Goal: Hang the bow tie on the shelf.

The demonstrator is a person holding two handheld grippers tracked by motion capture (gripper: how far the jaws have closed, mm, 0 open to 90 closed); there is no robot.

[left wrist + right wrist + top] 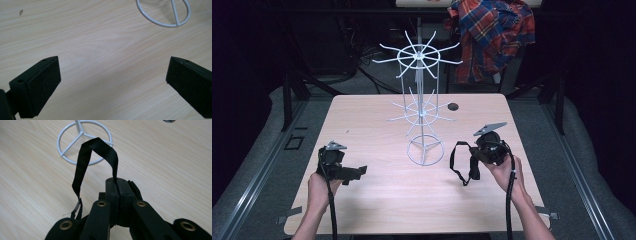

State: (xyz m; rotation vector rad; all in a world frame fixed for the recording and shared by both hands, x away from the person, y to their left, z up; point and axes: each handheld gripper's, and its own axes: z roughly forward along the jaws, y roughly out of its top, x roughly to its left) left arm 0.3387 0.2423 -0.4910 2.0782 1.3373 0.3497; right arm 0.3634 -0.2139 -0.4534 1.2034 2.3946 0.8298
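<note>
Pale wooden table, dark room behind; white wire display stand centre frame.
Right gripper, lower right: jaws pinched tight on black fabric strap, looping just before the stand's ring base. Left gripper, lower left: jaws wide apart, empty, bare tabletop all around.

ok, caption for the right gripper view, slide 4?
Right gripper, jaws shut on a black strap looping above the table, facing the white wire rack's ring base.

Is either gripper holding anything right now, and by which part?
The right gripper is shut on the black strap, pinching it near one end so it loops upward. The left gripper is open, holding nothing.
</note>
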